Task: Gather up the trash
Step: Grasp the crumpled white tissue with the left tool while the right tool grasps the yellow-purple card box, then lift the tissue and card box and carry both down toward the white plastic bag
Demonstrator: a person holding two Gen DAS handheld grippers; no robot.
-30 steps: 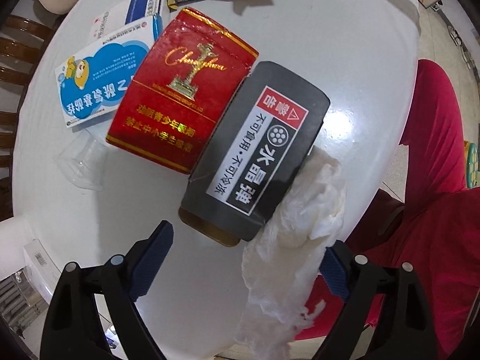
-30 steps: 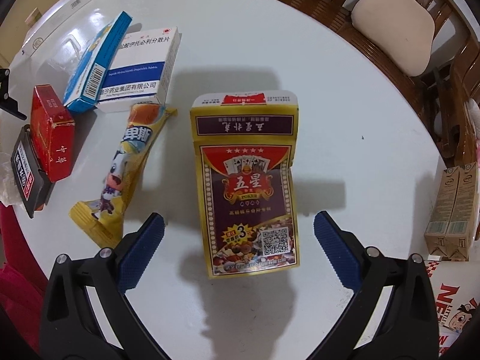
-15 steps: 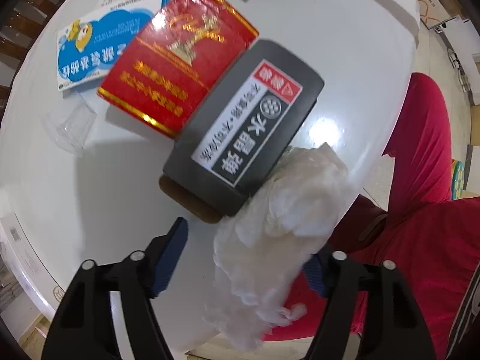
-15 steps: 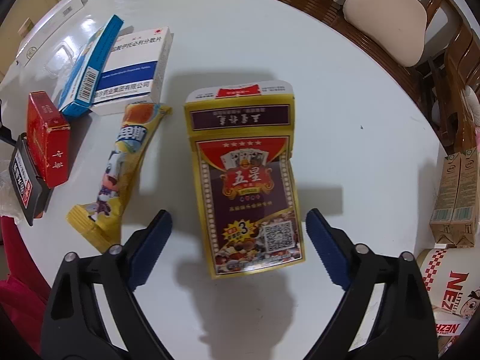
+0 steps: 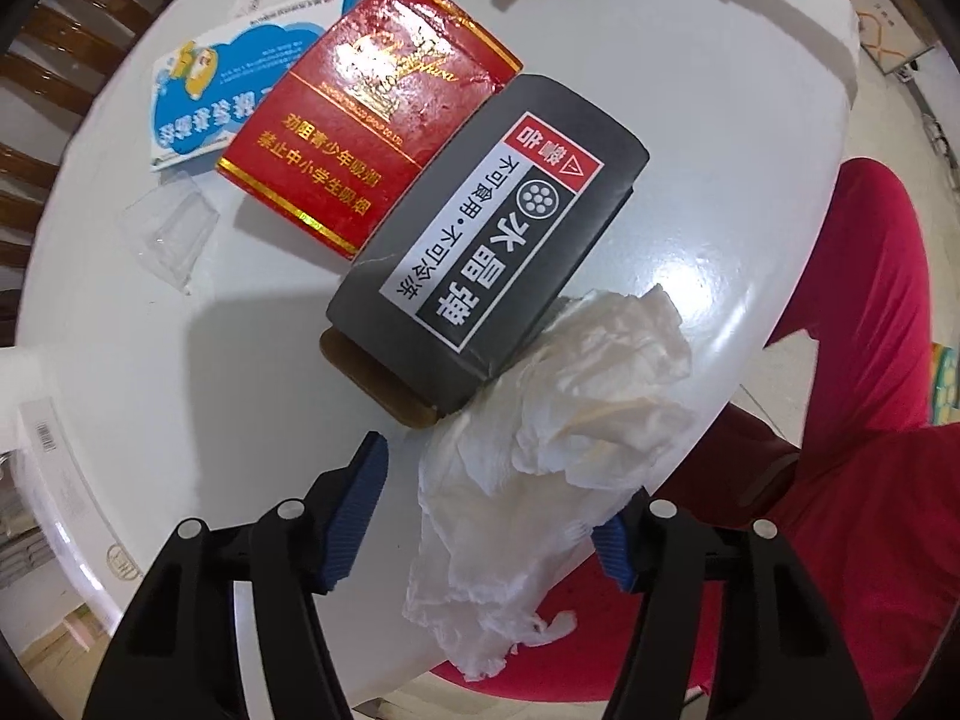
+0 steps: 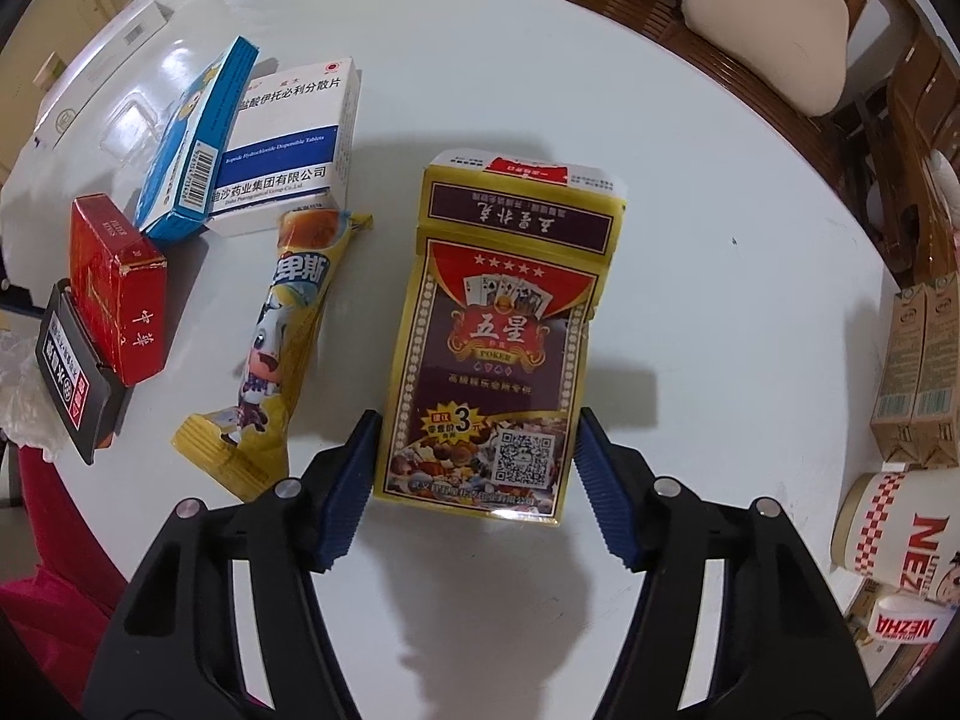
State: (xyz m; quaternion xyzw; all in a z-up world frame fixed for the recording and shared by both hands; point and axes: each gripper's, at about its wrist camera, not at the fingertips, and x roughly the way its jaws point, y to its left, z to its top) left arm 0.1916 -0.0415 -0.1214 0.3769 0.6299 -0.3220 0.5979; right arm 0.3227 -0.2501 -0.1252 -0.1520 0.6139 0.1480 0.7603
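A crumpled white tissue (image 5: 558, 456) lies at the near edge of the white round table (image 5: 690, 60), against a black box (image 5: 486, 240). My left gripper (image 5: 489, 516) is open, its blue fingers on either side of the tissue; the right pad is partly hidden by it. A yellow and purple playing-card box (image 6: 498, 348) lies flat on the table in the right wrist view. My right gripper (image 6: 474, 480) is open, its fingers close on both sides of the box's near end, not clearly touching.
A red cigarette box (image 5: 366, 138), a blue medicine box (image 5: 222, 96) and clear plastic (image 5: 168, 234) lie beyond the black box. A yellow snack wrapper (image 6: 282, 348) and white medicine box (image 6: 288, 144) lie left of the card box. Cartons (image 6: 918, 378) and a Nezha cup (image 6: 900, 528) stand right.
Both grippers have moved forward and narrowed. The left now straddles the tissue; the right now brackets the card box's near end.
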